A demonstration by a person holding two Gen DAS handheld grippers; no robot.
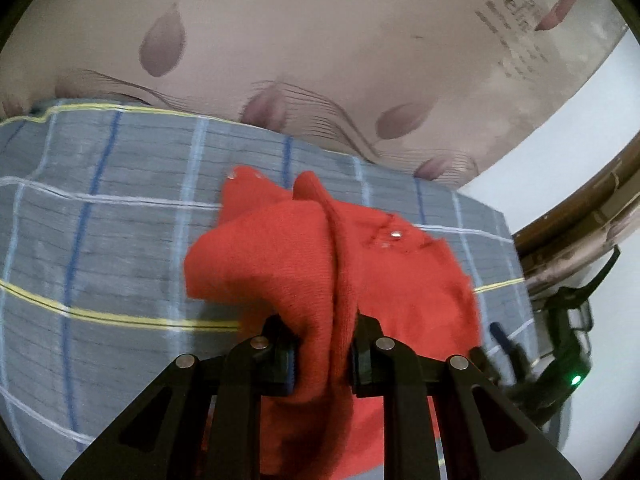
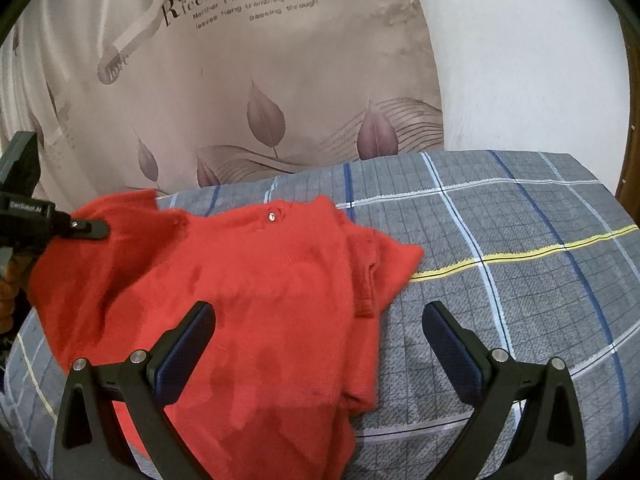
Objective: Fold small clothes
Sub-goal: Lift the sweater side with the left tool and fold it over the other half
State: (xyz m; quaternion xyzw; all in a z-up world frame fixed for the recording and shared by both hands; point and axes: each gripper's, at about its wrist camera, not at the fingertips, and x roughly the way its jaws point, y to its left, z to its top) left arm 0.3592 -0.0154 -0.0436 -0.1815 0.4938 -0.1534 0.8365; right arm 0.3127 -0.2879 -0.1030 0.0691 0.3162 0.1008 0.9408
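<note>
A small red knitted sweater [image 2: 248, 280] with tiny shiny studs lies crumpled on a grey plaid bed cover [image 2: 500, 240]. My left gripper [image 1: 324, 344] is shut on a bunched fold of the red sweater [image 1: 272, 256], lifting that part off the cover. In the right wrist view the left gripper [image 2: 94, 229] comes in from the left edge at the sweater's far left corner. My right gripper [image 2: 319, 312] stands wide open just over the sweater's near right edge, with nothing pinched between its pads. It also shows blurred at the right of the left wrist view, right gripper [image 1: 508, 352].
A beige curtain [image 2: 240, 80] printed with leaves and lettering hangs behind the bed. A white wall [image 2: 520, 60] stands to its right. A brown wooden frame [image 1: 580, 216] runs past the cover's right end. Bare plaid cover stretches right of the sweater.
</note>
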